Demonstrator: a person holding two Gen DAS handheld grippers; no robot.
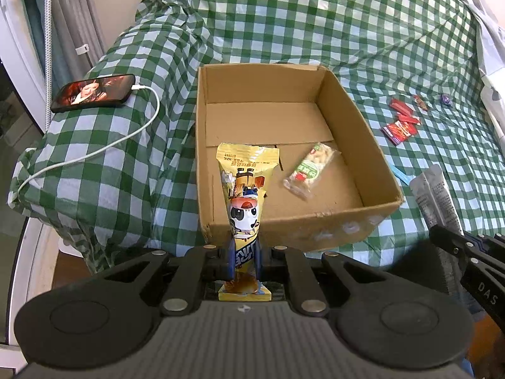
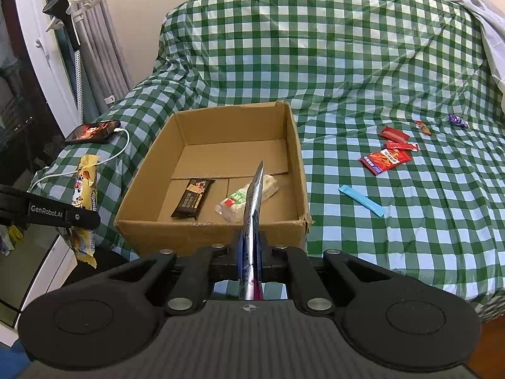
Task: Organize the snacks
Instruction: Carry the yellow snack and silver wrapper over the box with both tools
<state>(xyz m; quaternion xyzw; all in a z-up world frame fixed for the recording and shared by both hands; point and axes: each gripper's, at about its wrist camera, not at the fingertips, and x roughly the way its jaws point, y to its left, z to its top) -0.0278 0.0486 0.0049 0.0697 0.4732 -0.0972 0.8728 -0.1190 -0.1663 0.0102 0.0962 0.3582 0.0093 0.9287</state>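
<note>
An open cardboard box [image 1: 375,161] [image 2: 296,158] sits on a green checked cloth. Inside lie a clear white snack pack with a green label [image 1: 307,169] [image 2: 235,203] and a dark brown bar [image 2: 193,198]. My left gripper [image 1: 244,252] is shut on a yellow panda snack pack [image 1: 244,189], held upright over the box's near left wall; it also shows in the right wrist view [image 2: 83,186]. My right gripper [image 2: 251,249] is shut on a silver pouch [image 2: 252,208], seen edge-on at the box's near wall, and in the left wrist view [image 1: 437,195].
Right of the box on the cloth lie red snack packs [image 2: 386,158] [image 1: 399,126], a blue stick pack [image 2: 361,200], a small red candy [image 2: 423,127] and a purple candy [image 2: 458,121]. A phone [image 1: 94,92] [image 2: 94,131] with a white cable rests left of the box.
</note>
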